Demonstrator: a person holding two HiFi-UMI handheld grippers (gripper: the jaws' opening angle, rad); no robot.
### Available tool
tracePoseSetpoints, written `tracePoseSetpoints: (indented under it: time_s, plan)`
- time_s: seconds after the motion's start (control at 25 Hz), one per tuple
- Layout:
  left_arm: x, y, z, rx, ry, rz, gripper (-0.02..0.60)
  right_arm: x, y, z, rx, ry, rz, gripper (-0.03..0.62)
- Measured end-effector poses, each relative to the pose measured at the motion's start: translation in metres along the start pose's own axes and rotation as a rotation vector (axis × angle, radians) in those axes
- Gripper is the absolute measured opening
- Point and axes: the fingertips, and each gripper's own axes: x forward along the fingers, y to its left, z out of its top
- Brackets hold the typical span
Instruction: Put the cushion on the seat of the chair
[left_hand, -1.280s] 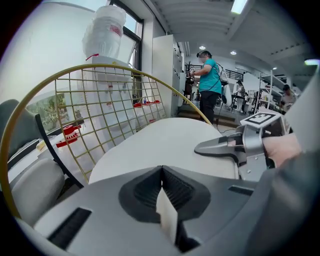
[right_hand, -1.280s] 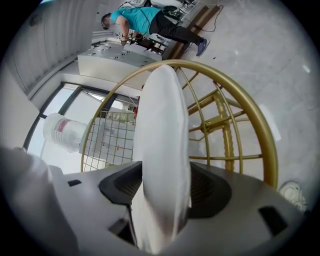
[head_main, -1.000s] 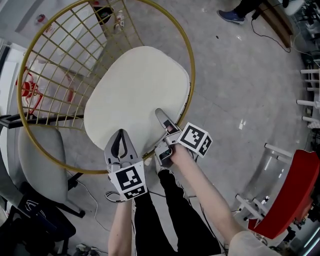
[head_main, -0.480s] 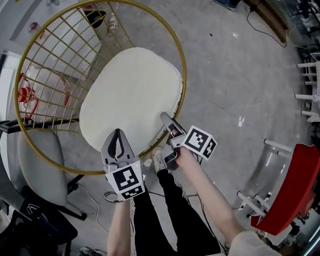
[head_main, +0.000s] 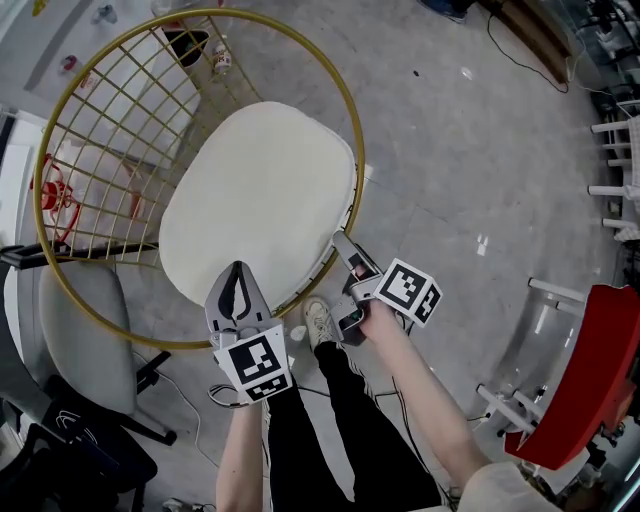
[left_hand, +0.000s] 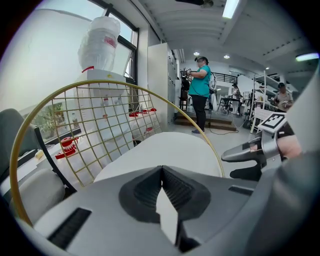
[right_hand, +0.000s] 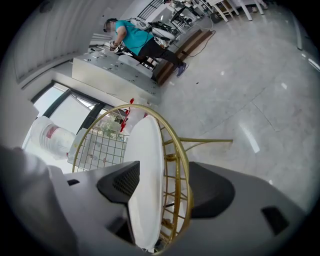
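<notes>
A white oval cushion (head_main: 260, 205) lies on the seat of a round gold wire chair (head_main: 361, 170). My left gripper (head_main: 237, 270) hovers over the cushion's near edge, jaws shut with nothing seen between them. In the left gripper view the cushion (left_hand: 165, 150) spreads out beyond the closed tips (left_hand: 161, 170), inside the gold rim (left_hand: 90, 86). My right gripper (head_main: 342, 280) is open beside the chair's right front rim. In the right gripper view the cushion (right_hand: 147, 165) and the rim (right_hand: 181, 150) appear edge-on between the wide-open jaws (right_hand: 167, 190), untouched.
A grey office chair (head_main: 70, 320) stands at the left against the gold rim. A red chair (head_main: 590, 380) is at the lower right. A person in a teal shirt (left_hand: 200, 85) stands farther off. The wearer's shoe (head_main: 322, 322) is under the chair's front edge.
My right gripper has drawn back off the cushion's edge, down and to the right, past the rim. The left gripper and the cushion have barely moved.
</notes>
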Motion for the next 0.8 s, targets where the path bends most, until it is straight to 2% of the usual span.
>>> tracePoseSetpoints:
  time_s: [0.2, 0.4, 0.48, 0.64, 0.8]
  plan:
    - [-0.007, -0.003, 0.007, -0.009, -0.015, 0.007, 0.014, -0.014, 0.010, 0.014, -0.080, -0.033, -0.017, 0.293]
    - [-0.014, -0.006, 0.019, -0.006, -0.041, 0.012, 0.014, -0.043, 0.038, 0.051, -0.402, -0.168, -0.119, 0.292]
    - [-0.016, -0.005, 0.029, -0.007, -0.060, 0.021, 0.014, -0.055, 0.058, 0.068, -0.500, -0.235, -0.136, 0.291]
    - [-0.027, 0.000, 0.059, -0.024, -0.098, 0.037, 0.014, -0.080, 0.106, 0.095, -0.654, -0.354, -0.143, 0.291]
    - [-0.042, 0.007, 0.108, -0.062, -0.183, 0.057, 0.014, -0.104, 0.171, 0.116, -0.806, -0.459, -0.090, 0.291]
